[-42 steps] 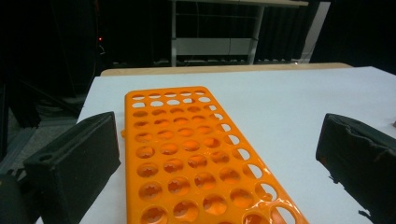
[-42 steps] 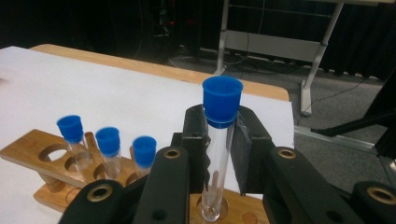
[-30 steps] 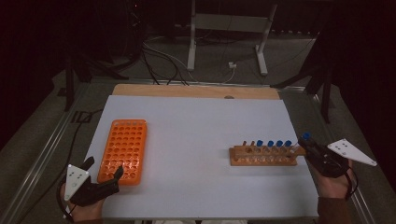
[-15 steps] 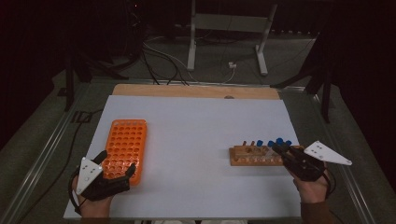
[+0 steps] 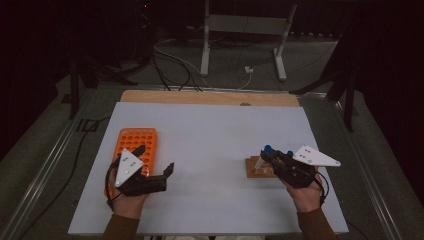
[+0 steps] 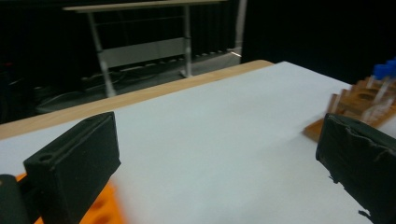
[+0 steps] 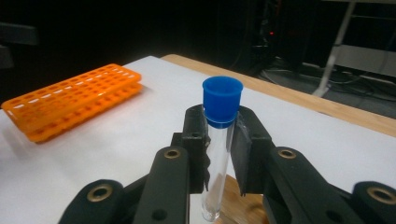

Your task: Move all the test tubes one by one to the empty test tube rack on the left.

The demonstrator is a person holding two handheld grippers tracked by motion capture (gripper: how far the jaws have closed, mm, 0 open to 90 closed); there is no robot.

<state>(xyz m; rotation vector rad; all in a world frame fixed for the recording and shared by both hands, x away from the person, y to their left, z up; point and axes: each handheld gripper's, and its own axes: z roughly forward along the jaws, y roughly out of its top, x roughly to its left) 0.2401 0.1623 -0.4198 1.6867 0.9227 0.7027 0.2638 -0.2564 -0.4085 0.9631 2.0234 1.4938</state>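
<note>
Your right gripper [image 7: 219, 140] clamps the blue-capped tube [image 7: 219, 140] upright over the wooden rack [image 5: 260, 167]; your left gripper [image 5: 155, 160] gapes empty beside the orange rack [image 5: 132, 140].

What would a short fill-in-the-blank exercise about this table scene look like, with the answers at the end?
1. The right gripper is shut on a clear test tube with a ____ cap.
2. The plastic rack beside the left gripper is ____ in colour.
3. The left gripper's jaws stand ____, with nothing between them.
4. The rack under the right gripper is made of ____.

Answers: blue; orange; open; wood
</note>
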